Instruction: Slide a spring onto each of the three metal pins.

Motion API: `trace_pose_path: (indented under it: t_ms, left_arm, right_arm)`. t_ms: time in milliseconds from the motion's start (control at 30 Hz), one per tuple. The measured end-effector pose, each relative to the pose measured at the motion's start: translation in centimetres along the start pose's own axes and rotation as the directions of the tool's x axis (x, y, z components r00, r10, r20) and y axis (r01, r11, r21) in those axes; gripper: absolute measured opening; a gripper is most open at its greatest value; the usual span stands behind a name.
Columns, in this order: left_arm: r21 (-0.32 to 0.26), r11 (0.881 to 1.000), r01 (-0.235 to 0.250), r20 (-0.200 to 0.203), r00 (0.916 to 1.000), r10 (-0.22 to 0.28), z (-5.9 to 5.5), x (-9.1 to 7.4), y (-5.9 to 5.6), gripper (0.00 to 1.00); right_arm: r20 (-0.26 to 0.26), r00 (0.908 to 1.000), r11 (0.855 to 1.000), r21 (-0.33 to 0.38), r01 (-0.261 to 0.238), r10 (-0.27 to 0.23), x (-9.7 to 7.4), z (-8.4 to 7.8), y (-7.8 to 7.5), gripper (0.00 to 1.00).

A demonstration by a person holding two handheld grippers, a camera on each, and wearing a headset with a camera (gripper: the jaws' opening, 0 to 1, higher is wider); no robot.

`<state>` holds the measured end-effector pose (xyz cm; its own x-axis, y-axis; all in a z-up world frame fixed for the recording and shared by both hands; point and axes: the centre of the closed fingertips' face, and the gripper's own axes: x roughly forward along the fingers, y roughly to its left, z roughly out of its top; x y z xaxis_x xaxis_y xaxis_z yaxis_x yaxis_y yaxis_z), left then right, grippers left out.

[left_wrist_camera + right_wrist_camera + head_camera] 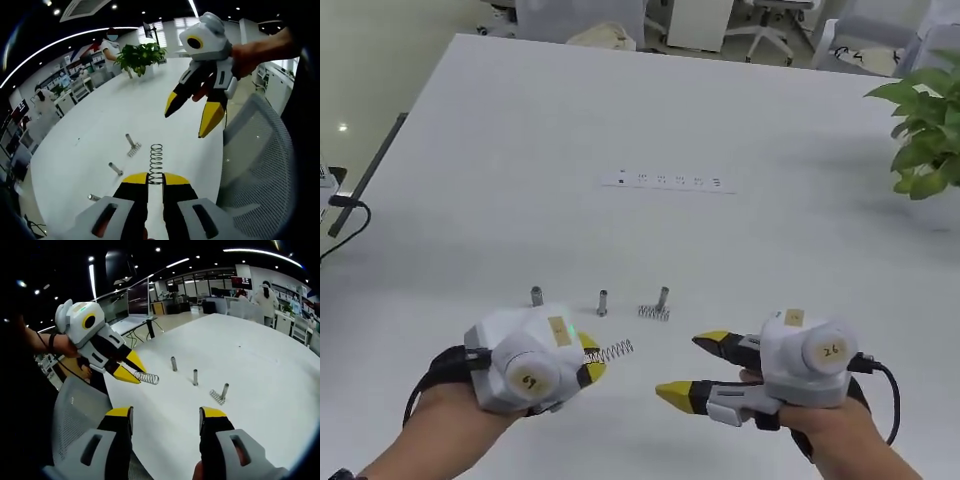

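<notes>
Evidently the first spring [615, 350] is in hand. The left gripper [592, 358] is clamped on its near end, low over the white table [620, 120]. At its 12 o'clock stand the left pin [537, 295], middle pin [602, 302] and right pin [662, 297], all apparently bare. A loose spring [653, 313] lies at the right pin's 7 o'clock. The right gripper [678, 365] waits at 3 o'clock, jaws apart. The next move calls for lining the coil's free end up over a pin. The left gripper view shows the pinch on the last coils, which the housing covers in the head view.

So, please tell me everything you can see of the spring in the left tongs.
The spring is an open-wound coil of bare grey metal wire. The shut left tongs pinch one end between their yellow tips; the rest sticks straight out ahead of them, free. It seems to hang above the white table, on no pin yet.
</notes>
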<state>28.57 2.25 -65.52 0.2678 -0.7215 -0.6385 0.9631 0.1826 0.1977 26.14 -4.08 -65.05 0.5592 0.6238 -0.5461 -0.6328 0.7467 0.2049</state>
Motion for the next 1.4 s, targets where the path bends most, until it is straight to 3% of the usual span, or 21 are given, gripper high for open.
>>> trace_pose_path:
  t_ms: [567,800,933,1400]
  left_arm:
    - [0.037,0.999,0.020,0.007,0.9998,-0.021,1.4,0.2,-1.8,0.02]
    - [0.035,0.999,0.024,0.012,0.9996,-0.025,1.8,0.2,-2.2,0.02]
    - [0.035,0.999,0.025,0.008,0.9996,-0.026,1.6,0.2,-2.2,0.02]
    - [0.045,0.998,0.039,-0.003,0.9993,-0.039,1.5,0.7,-2.0,0.02]
  right_arm:
    - [0.015,0.9945,0.995,0.009,-0.104,0.104,1.4,0.6,1.3,0.39]
    - [0.020,0.9757,0.976,-0.005,-0.218,0.218,2.0,1.0,2.8,0.29]
    - [0.029,0.9679,0.968,-0.001,-0.250,0.250,2.1,1.3,3.2,0.24]
    - [0.031,0.9667,0.967,0.010,-0.255,0.254,2.2,1.3,2.6,0.20]
